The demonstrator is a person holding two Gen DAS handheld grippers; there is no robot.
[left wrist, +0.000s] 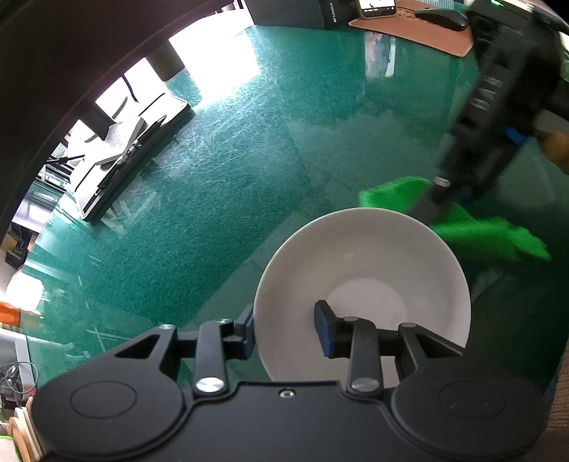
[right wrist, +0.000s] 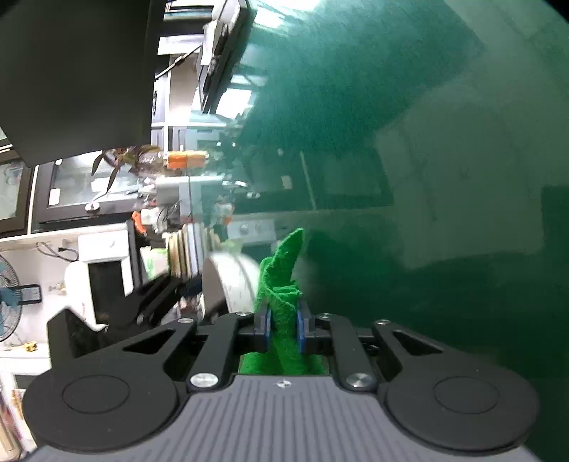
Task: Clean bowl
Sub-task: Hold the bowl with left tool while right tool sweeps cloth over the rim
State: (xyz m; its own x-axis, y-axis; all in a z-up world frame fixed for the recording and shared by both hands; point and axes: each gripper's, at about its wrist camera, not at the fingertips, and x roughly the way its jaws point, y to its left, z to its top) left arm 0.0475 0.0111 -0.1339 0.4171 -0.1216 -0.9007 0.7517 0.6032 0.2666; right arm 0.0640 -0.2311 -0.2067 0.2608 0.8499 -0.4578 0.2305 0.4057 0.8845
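Left wrist view has the left gripper (left wrist: 284, 328) straddling the white bowl's (left wrist: 362, 280) rim on the green table (left wrist: 231, 199), jaws not visibly clamped, while the right gripper (right wrist: 282, 328), pinching the green cloth (right wrist: 281, 284), is beside it, so wiping looks barely begun.

open green tabletop (left wrist: 231, 199) left, cloth (left wrist: 473, 227) crowding bowl's (left wrist: 359, 256) far rim

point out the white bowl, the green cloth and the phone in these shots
white bowl (left wrist: 359, 273): left wrist view, on its inner wall
green cloth (right wrist: 281, 280): right wrist view, on the fold above the fingers
phone (left wrist: 377, 7): left wrist view, on its lit screen
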